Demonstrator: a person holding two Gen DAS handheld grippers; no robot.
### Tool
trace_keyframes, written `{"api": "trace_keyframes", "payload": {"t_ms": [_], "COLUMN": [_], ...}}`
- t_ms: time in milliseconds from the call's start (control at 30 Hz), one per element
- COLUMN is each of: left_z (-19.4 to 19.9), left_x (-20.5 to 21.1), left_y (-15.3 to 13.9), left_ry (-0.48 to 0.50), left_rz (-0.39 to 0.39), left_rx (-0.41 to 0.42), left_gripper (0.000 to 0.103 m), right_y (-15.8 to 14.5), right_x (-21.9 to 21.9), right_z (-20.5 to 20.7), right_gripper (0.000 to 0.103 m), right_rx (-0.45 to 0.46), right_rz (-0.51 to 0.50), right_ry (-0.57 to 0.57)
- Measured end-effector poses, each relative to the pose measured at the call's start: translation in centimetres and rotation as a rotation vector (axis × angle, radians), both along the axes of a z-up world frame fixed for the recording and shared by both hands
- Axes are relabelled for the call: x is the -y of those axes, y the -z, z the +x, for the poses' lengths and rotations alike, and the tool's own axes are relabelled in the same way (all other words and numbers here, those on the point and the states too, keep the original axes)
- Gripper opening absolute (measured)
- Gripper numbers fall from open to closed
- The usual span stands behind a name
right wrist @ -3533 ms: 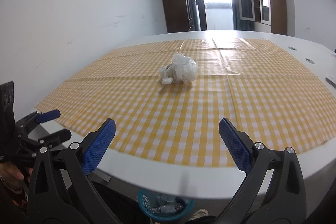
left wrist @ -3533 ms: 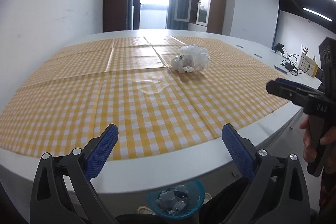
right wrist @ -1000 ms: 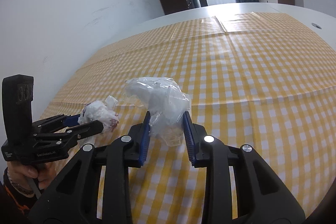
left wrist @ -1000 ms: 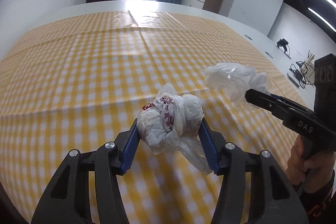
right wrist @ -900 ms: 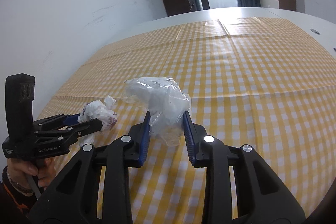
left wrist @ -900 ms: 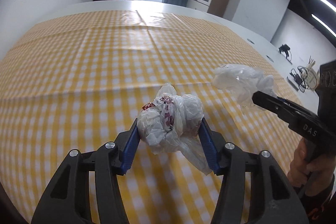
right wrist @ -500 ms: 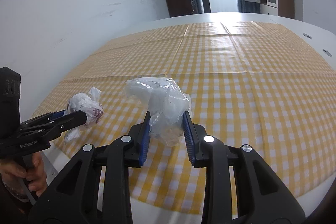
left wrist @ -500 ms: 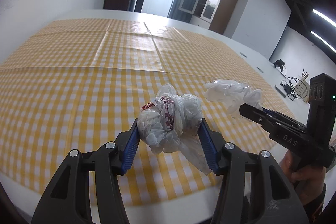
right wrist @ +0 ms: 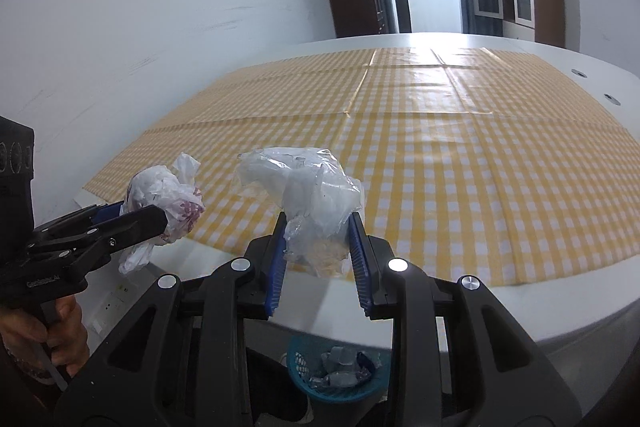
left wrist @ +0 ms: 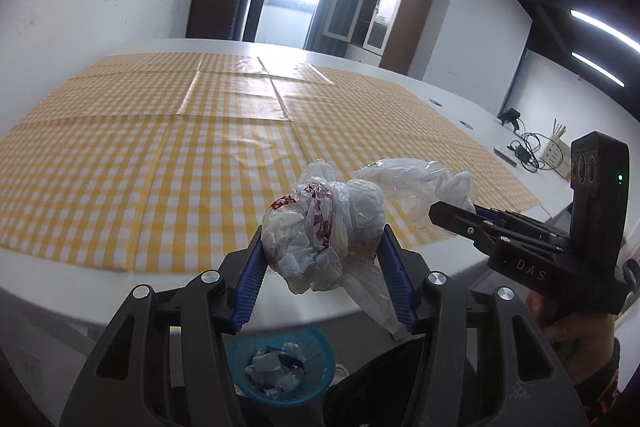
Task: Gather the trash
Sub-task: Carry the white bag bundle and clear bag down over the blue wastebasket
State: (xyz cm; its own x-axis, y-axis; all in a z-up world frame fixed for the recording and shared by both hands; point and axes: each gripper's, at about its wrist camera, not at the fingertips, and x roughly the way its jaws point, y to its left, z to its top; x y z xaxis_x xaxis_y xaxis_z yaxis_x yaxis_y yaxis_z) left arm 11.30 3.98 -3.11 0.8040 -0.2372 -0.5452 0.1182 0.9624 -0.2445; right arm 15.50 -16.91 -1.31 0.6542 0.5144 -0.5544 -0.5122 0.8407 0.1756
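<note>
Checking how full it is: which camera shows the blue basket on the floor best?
The left wrist view: the blue basket shows its whole rim and the trash inside. In the right wrist view, the basket is partly hidden behind the right gripper's arms.

We look along our right hand-held gripper (right wrist: 318,259): its blue pads clamp a crumpled clear plastic bag (right wrist: 308,195), which bulges up above the fingers. To the left, our left hand-held gripper (right wrist: 152,217) grips a white plastic wad with red print (right wrist: 166,197), and a hand (right wrist: 48,335) wraps its black handle. Both bundles hang just past the near edge of the white tabletop (right wrist: 500,311), which carries a yellow checked cloth (right wrist: 440,147). Below, between our gripper's arms, a blue mesh basket (right wrist: 340,373) sits on the floor with crumpled scraps inside.
</note>
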Motion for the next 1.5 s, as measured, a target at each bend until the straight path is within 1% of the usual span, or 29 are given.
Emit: {"api": "trace_keyframes", "payload": {"t_ms": [167,300,367,433,500,600,700,833,933,1100,1200,1300,1400,1500], "left_z": [-3.0,-5.4,-6.5,-7.1,-7.8,-8.4,-8.7,-8.1,-7.4,-5.9,-4.3,-3.0,-1.0,0.4], "left_x": [0.9,2.0,2.0,1.6,1.7,2.0,2.0,1.7,0.8,-0.3,-0.6,-0.7,-1.5,-2.2], "left_y": [1.6,2.7,3.3,4.1,4.9,6.4,8.1,10.6,12.7,16.2,18.8,21.3,24.5,26.6], "left_ry": [0.030,0.071,0.066,0.053,0.055,0.058,0.054,0.049,0.032,0.014,0.020,0.011,-0.004,-0.029], "left_rz": [-0.012,0.013,0.031,0.015,0.018,0.020,0.018,0.008,-0.008,-0.032,-0.076,-0.076,-0.142,-0.154], "left_rx": [-0.020,-0.030,-0.031,-0.057,-0.071,-0.097,-0.132,-0.187,-0.224,-0.290,-0.357,-0.410,-0.497,-0.543], "left_gripper": [0.054,0.054,0.054,0.054,0.054,0.054,0.054,0.054,0.054,0.054,0.054,0.054,0.054,0.054], "right_y": [1.5,2.2,2.6,3.2,4.2,5.4,7.4,10.7,13.1,17.2,19.8,22.1,24.2,26.2], "right_x": [0.7,1.2,1.5,1.8,1.9,1.7,1.5,1.1,0.9,0.3,0.0,-0.3,-0.9,-1.9], "right_z": [-3.9,-6.4,-7.7,-9.0,-10.5,-11.5,-12.1,-11.8,-10.2,-8.0,-6.4,-5.0,-3.6,-1.9], "right_gripper": [0.028,0.028,0.028,0.028,0.028,0.028,0.028,0.028,0.028,0.028,0.028,0.028,0.028,0.028], "right_rx": [-0.002,0.004,0.004,-0.003,-0.016,-0.035,-0.068,-0.133,-0.185,-0.273,-0.329,-0.384,-0.441,-0.462], "right_rz": [-0.036,-0.060,-0.069,-0.080,-0.093,-0.109,-0.135,-0.178,-0.211,-0.236,-0.256,-0.274,-0.284,-0.333], "right_ry": [-0.029,-0.035,-0.037,-0.045,-0.052,-0.067,-0.073,-0.078,-0.072,-0.056,-0.046,-0.043,-0.041,-0.033]}}
